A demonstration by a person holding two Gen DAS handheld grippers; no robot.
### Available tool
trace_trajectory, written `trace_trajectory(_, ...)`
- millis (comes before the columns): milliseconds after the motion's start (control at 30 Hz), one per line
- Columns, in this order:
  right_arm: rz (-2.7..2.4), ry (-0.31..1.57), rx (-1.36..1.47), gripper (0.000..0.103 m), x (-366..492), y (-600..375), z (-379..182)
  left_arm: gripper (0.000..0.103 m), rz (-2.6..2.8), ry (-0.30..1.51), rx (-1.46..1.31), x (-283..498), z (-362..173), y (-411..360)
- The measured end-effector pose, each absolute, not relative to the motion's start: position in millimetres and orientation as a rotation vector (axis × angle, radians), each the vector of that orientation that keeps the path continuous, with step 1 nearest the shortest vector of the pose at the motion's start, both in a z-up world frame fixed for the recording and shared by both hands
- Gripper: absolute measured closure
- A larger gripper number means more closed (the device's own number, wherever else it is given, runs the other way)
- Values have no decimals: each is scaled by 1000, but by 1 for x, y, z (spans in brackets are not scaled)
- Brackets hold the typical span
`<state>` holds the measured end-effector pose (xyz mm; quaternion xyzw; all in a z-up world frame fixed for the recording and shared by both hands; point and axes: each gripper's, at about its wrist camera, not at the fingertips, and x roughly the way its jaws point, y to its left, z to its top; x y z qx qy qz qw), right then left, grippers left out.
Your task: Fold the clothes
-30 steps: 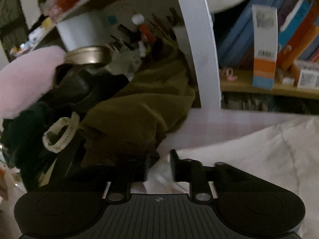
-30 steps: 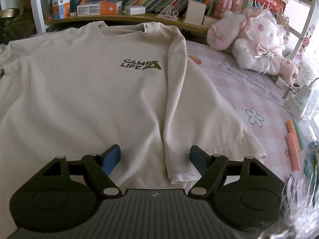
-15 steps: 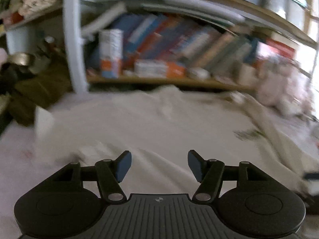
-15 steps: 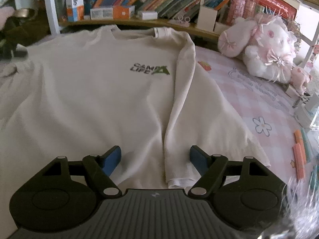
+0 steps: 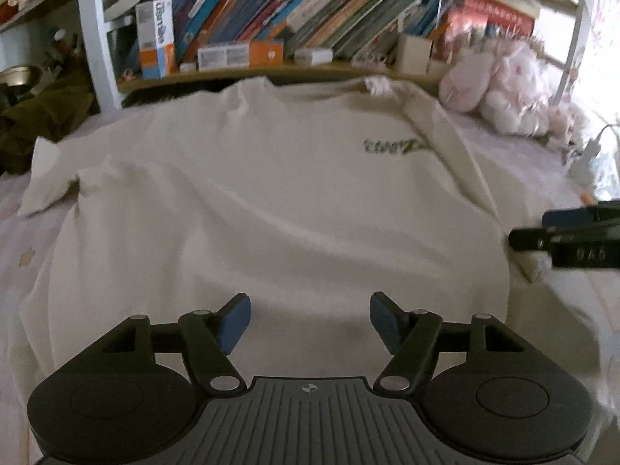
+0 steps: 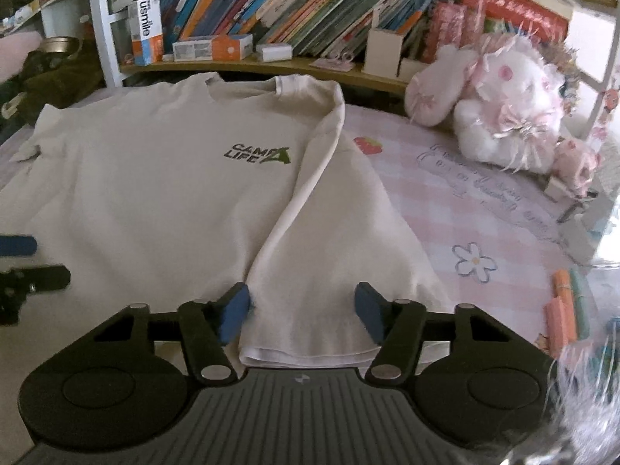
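On the pink checked bedspread (image 6: 484, 209) we see a cream sweatshirt (image 6: 155, 193) spread flat; our left gripper (image 5: 308, 319) and right gripper (image 6: 302, 310) both hover released, grasping nothing.

Matt cream cloth sweatshirt (image 6: 162, 193); fluffy plush rabbit (image 6: 503, 104); matt black plastic right gripper (image 6: 302, 310).

Books (image 6: 294, 4) line the shelf beside a plush bunny (image 6: 503, 97).

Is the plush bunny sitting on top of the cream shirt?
No, the plush bunny sits apart on the pink checked cloth, right of the shirt.
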<state>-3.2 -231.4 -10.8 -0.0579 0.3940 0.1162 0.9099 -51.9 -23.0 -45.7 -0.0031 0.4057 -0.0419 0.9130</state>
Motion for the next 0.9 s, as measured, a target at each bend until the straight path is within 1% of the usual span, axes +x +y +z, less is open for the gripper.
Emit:
trace_trajectory(33,251,817,-115,50,-1,-233,-12,33,-76,848,-8,-53,-48,-23)
trace_trajectory(67,263,826,-107,55,1,-234,-14,32,-66,848,-3,-56,-50,-24)
trace_trajectory(133,285,846,-76,61,6,-238,-17,26,-48,848,10,-60,-52,-26)
trace_trajectory(167,295,853,-58,71,8,-241,-17,25,-41,848,19,-63,-53,-27)
trace_trajectory(200,308,859,-40,77,10,-243,-18,23,-36,847,25,-65,-53,-28)
trace_trajectory(267,345,860,-24,95,11,-249,-15,22,-23,846,24,-68,-54,-29)
trace_trajectory(333,356,853,-18,95,12,-254,-8,20,-9,846,19,-69,-54,-28)
trace_trajectory(500,347,798,-32,95,18,-276,13,18,10,849,13,-70,-54,-29)
trace_trajectory(700,182,722,-90,96,62,-327,34,17,22,854,8,-72,-53,-29)
trace_trajectory(800,59,722,-130,96,91,-355,34,17,24,854,7,-72,-53,-29)
trace_trajectory(900,-26,761,-157,96,114,-374,23,17,24,853,7,-72,-54,-29)
